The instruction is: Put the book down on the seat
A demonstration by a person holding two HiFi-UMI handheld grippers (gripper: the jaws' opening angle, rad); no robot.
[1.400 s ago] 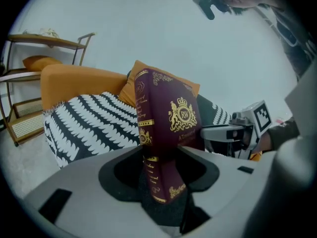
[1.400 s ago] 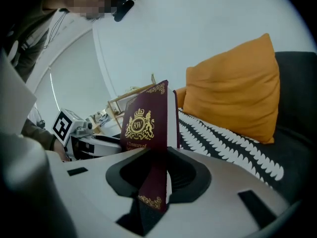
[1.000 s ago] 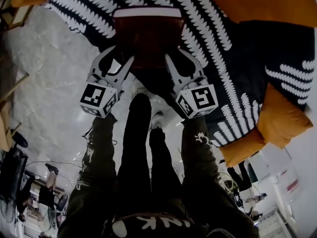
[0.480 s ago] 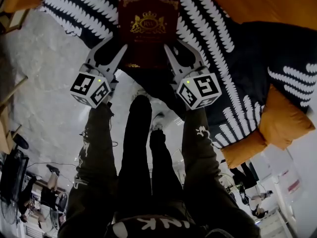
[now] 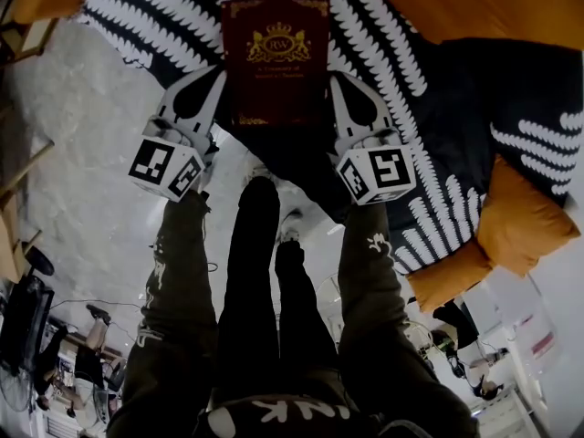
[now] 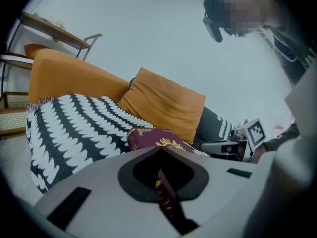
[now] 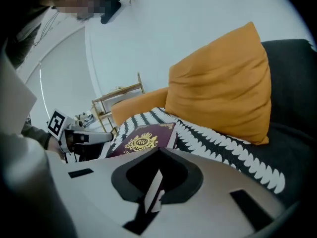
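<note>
jaws wide apart a moment ago are now clamping: left gripper [image 5: 215, 78] pinching the book [image 5: 276, 62] at its left edge, right gripper [image 5: 339, 80] at its right, over the patterned throw [image 5: 383, 53].

The book [image 5: 276, 57] is maroon with a gold crest; the throw [image 5: 379, 39] black with white fronds; the cushion [image 5: 525, 219] mustard-orange.

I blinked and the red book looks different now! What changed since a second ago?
The book tipped from leaning, with its page edge showing, to lying with its gold-crest cover facing up. The left gripper and right gripper moved up along its sides and closed, each now pinching a side edge of the book. The striped blanket, orange cushion and the person's legs stayed put.
</note>
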